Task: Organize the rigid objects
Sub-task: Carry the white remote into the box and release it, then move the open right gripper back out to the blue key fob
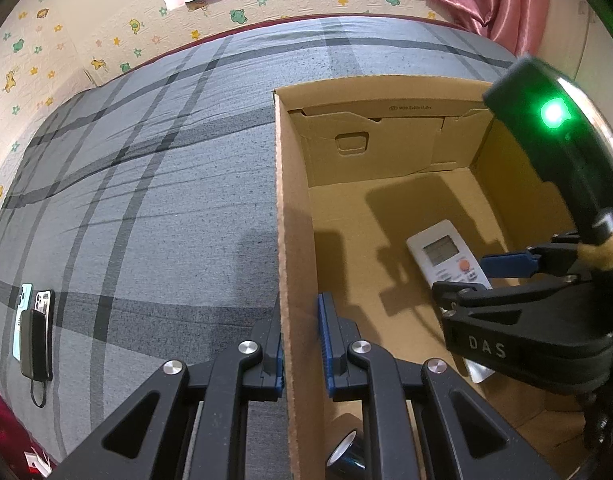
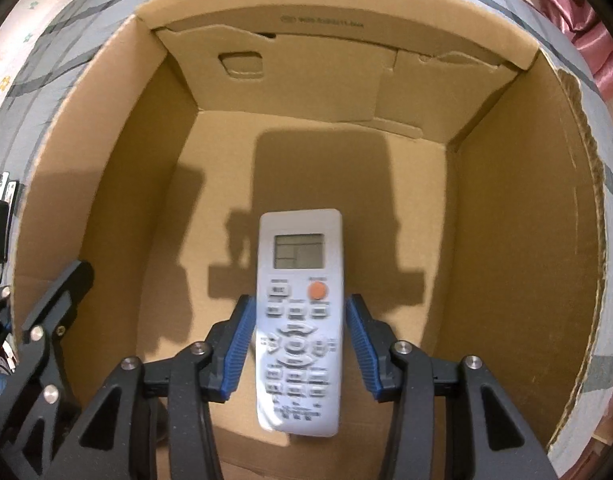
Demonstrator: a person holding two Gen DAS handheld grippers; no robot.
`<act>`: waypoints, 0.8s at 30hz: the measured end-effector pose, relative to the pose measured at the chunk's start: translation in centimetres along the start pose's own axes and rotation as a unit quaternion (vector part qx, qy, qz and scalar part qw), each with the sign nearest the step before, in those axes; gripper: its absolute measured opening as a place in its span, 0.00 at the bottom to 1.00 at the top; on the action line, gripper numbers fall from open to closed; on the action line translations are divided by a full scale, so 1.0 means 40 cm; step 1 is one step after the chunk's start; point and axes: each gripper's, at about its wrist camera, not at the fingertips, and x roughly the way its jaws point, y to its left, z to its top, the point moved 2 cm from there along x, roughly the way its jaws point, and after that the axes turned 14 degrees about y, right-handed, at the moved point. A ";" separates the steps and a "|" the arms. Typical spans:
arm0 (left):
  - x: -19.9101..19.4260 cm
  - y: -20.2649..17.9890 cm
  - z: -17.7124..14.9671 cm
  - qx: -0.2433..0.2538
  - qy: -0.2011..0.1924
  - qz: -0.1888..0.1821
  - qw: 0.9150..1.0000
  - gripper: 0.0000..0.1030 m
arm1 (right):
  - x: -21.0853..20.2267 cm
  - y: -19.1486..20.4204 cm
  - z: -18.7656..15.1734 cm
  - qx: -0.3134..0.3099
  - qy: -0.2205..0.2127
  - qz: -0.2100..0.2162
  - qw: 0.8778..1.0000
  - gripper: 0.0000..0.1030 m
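remote [image 2: 299, 320] in cardboard box [image 1: 294, 208] on grey plaid bedspread [image 1: 146, 184].

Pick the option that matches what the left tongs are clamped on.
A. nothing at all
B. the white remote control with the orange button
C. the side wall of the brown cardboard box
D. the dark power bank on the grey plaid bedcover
C: in the left wrist view the left tongs straddle the upright side wall of the brown cardboard box, one blue pad on each face, while the white remote control lies inside on the box floor.
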 end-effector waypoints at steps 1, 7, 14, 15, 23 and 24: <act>0.000 0.001 0.000 0.000 0.000 -0.001 1.000 0.14 | -0.005 0.001 -0.001 -0.002 -0.003 -0.001 1.000 0.53; -0.003 -0.001 0.000 -0.001 0.000 0.001 1.000 0.14 | -0.031 -0.001 -0.004 -0.009 -0.016 -0.011 1.000 0.53; -0.001 0.000 -0.001 0.000 0.000 0.001 1.000 0.14 | -0.070 -0.006 -0.022 -0.013 -0.033 -0.012 0.999 0.53; -0.001 0.001 -0.001 -0.001 0.000 0.000 1.000 0.14 | -0.077 -0.006 -0.024 -0.014 -0.036 -0.014 0.999 0.53; -0.002 0.000 0.001 -0.001 0.000 0.001 1.000 0.14 | -0.121 0.021 -0.063 -0.017 -0.070 -0.026 0.997 0.64; -0.002 0.000 0.001 -0.001 0.000 0.002 1.000 0.14 | -0.128 0.021 -0.066 -0.015 -0.076 -0.030 0.997 0.67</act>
